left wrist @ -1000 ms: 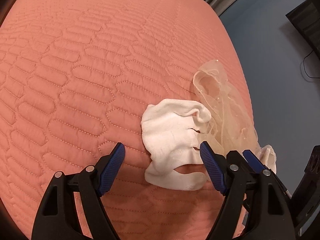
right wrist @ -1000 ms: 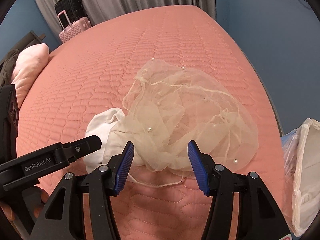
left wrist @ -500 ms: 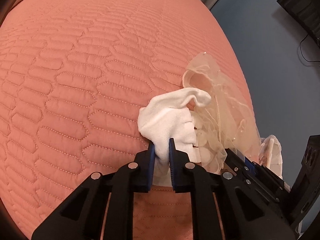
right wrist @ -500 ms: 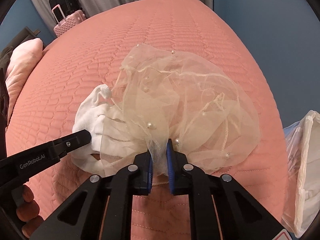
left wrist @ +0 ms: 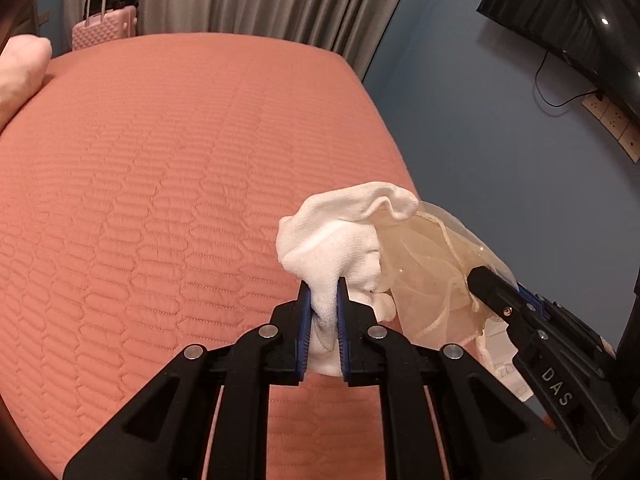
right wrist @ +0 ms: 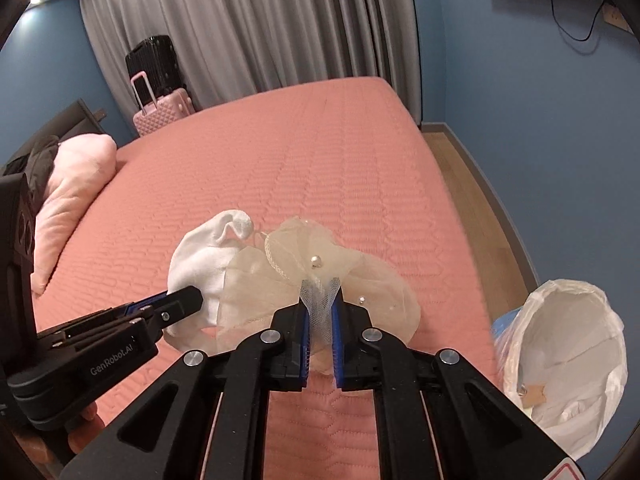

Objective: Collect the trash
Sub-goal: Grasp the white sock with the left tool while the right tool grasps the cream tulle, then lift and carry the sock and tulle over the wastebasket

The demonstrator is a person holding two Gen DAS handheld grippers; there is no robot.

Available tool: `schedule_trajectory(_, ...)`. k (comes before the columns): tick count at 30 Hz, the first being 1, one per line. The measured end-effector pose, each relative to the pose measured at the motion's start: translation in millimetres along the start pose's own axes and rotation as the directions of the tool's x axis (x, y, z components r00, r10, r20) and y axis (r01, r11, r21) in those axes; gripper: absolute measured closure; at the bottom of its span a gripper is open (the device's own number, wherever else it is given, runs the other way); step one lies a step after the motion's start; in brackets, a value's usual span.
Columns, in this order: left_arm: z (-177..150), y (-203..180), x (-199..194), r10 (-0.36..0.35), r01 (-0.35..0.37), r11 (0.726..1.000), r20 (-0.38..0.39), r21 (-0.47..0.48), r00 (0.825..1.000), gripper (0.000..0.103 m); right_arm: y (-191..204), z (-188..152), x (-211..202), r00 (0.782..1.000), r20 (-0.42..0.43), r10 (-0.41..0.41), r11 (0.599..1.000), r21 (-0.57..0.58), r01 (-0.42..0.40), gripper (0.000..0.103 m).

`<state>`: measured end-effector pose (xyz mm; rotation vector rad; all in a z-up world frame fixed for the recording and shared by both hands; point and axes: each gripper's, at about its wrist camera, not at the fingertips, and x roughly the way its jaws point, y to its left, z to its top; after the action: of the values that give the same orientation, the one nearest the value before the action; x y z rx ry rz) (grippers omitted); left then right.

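My left claw point(left wrist: 320, 320) is clamped tight on one white sock point(left wrist: 336, 248), bunched between the blue pads and lifted above the pink bed point(left wrist: 160, 200); my right claw point(right wrist: 320, 332) is pinched just as tight on one sheer cream tulle piece with pearls point(right wrist: 320, 276), held right beside the sock so the two touch. Count: one sock, one tulle piece, two claws, one white trash bag point(right wrist: 568, 364) standing open on the floor to my right of the bed, plus one pink pillow point(right wrist: 72, 200) and two suitcases, one pink point(right wrist: 160, 114), one black point(right wrist: 150, 60).
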<state>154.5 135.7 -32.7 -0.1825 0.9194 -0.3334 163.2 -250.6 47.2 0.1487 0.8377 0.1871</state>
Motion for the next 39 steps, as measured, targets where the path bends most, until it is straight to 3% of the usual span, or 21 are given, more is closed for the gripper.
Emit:
schedule_trajectory(8, 9, -46, -62, -0.049, 0.04, 0.996, 0.122, 0.078, 0.991, 0.091, -10, 29, -100, 0.984, 0.178, 0.017, 1.0, -0.008, -0.016, 0.095)
schedule_trajectory(17, 16, -101, -98, -0.123, 0.086, 0.979, 0.199, 0.183, 0.972, 0.091, -27, 38, -189, 0.95, 0.313, -0.005, 1.0, -0.01, 0.009, 0.095)
schedule_trajectory(29, 8, -154, -122, -0.181, 0.107, 0.949, 0.232, 0.298, 0.956, 0.091, -78, 20, -256, 0.914, 0.399, -0.072, 0.996, 0.08, 0.043, 0.095)
schedule_trajectory(39, -1, -187, -136, -0.232, 0.137, 0.917, 0.222, 0.375, 0.947, 0.091, -116, 11, -286, 0.889, 0.431, -0.155, 0.983, 0.159, 0.095, 0.095)
